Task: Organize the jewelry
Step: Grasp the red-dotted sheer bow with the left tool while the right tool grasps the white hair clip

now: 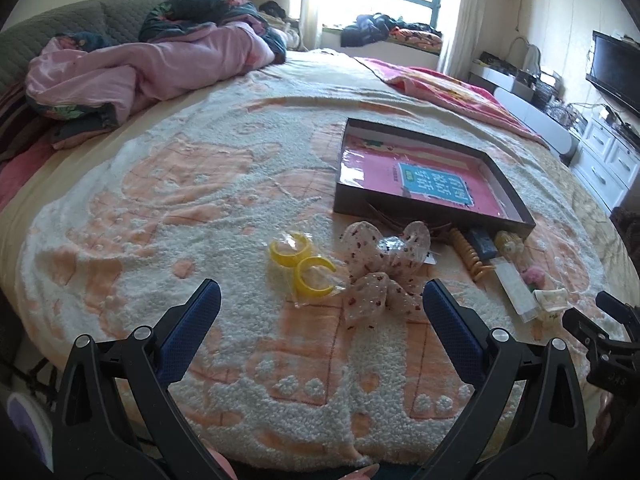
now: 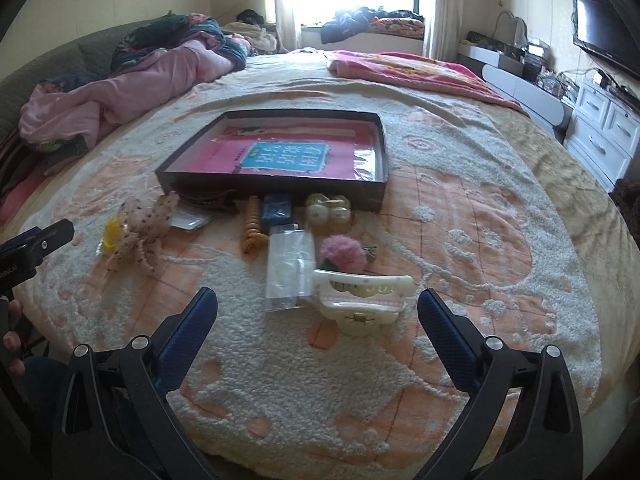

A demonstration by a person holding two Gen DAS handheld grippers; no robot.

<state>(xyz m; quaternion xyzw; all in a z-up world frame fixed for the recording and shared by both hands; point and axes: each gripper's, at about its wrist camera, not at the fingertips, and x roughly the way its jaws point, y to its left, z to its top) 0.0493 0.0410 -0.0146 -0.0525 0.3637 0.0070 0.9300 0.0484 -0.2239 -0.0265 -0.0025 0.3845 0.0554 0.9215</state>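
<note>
— Where's the jewelry?
— Lower centre of both frames: yellow hoop earrings point(image 1: 303, 266), a cream hair claw point(image 2: 362, 298), below the black tray point(image 2: 280, 190).
— The grippers?
— Left gripper point(image 1: 322, 308) and right gripper point(image 2: 318, 312) both gape wide, holding nothing.

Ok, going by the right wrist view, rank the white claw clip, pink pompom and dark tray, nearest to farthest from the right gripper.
From the right gripper:
1. White claw clip, just ahead, slightly right.
2. Pink pompom, behind the clip.
3. Dark tray, farthest, mid-bed.
</note>
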